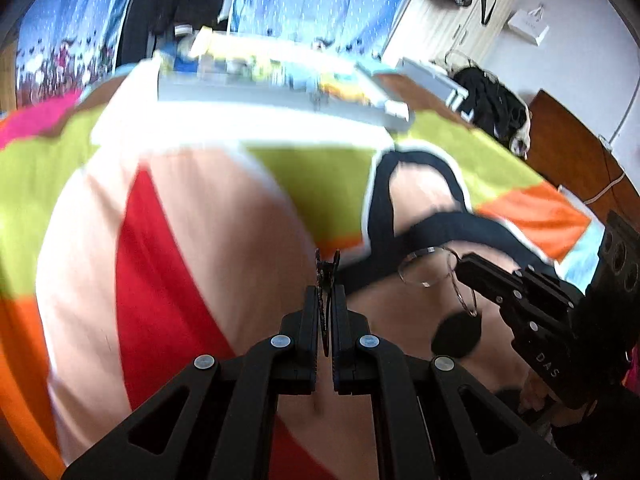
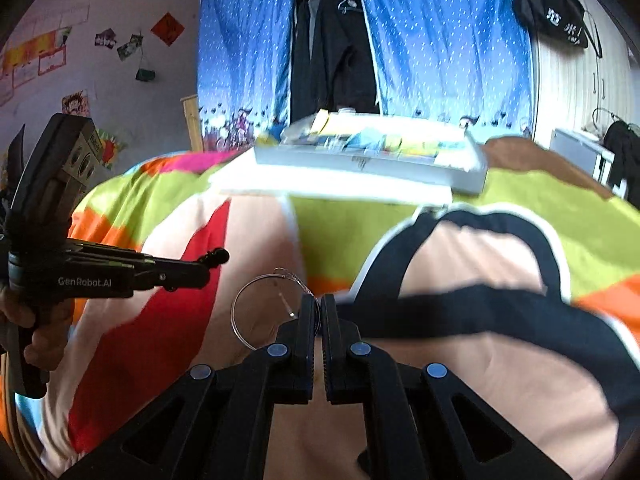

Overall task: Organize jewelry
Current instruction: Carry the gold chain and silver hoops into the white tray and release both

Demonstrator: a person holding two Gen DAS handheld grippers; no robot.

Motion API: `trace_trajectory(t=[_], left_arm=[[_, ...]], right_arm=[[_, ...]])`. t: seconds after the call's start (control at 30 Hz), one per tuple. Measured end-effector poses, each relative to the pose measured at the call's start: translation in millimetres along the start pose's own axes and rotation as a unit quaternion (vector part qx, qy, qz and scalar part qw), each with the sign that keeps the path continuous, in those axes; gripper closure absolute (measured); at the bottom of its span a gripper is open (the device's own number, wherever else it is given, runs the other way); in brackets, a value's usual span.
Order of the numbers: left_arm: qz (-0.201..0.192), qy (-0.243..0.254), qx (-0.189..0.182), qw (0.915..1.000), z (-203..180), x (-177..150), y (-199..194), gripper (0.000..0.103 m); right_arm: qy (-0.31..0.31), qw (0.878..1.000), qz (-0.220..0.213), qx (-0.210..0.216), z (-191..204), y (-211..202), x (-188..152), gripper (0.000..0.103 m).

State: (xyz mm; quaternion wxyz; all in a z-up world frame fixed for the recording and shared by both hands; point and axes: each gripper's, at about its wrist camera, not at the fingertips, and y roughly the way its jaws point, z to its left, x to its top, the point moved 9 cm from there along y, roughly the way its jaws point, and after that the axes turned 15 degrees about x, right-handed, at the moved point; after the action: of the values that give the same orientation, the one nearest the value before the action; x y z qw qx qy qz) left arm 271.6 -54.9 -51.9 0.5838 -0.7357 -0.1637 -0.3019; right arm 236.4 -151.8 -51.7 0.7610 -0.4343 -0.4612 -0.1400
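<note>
While both tools hang over a brightly patterned bedspread (image 1: 168, 216), the left hand-held gripper (image 1: 327, 292) has its two fingers pressed together on a small dark hair clip (image 1: 328, 270). Thin and black, with faint reddish speckles, the clip stands on edge between the pads, its long axis running along the fingers and its forked tip poking out toward the far side of the bed.

To the right of it, the right hand-held gripper (image 2: 319, 308) is clamped on a thin silvery wire hoop (image 2: 256, 312). From the right wrist view the hoop bulges out to the left of the closed fingers, a nearly full circle with a twisted bit of wire at its top and a small pin-like piece inside the ring. From the left wrist view a second ring (image 1: 464, 292) hangs from the first one, just beside a round black shape (image 1: 456, 334) that I cannot identify. The hoop and the clip are near each other but apart.

At the far edge of the bed lies a flat pale grey tray (image 2: 372, 164), long side across the view. It holds a jumble of yellow, blue and clear small items, too blurred to name. Behind it hangs a blue dotted curtain (image 2: 440, 40).
</note>
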Motion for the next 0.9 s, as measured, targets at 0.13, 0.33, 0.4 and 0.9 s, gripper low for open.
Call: trace_trajectory(t=[0.13, 0.33, 0.4, 0.9], left_arm=[[-0.056, 0.018, 0.009, 0.9982, -1.1, 70.1, -1.5, 0.100], [-0.119, 0.035, 0.026, 0.9919, 2.4, 153.3, 18.0, 0.100], [-0.131, 0.032, 0.034, 0.9903, 5.9, 170.3, 29.7, 0.100], [-0.083, 0.004, 0.039, 0.9958, 32.6, 208.3, 141.7, 0.100]], right_arm=[[-0.026, 0.999, -0.023, -0.021, -27.1, 0.7, 53.6, 0.099], [-0.057, 0.996, -0.046, -0.056, -81.7, 19.8, 136.5, 0.099], [-0.050, 0.996, -0.050, -0.062, -97.9, 30.8, 151.5, 0.099], [0.017, 0.995, 0.021, -0.095, -174.9, 128.7, 145.9, 0.099]])
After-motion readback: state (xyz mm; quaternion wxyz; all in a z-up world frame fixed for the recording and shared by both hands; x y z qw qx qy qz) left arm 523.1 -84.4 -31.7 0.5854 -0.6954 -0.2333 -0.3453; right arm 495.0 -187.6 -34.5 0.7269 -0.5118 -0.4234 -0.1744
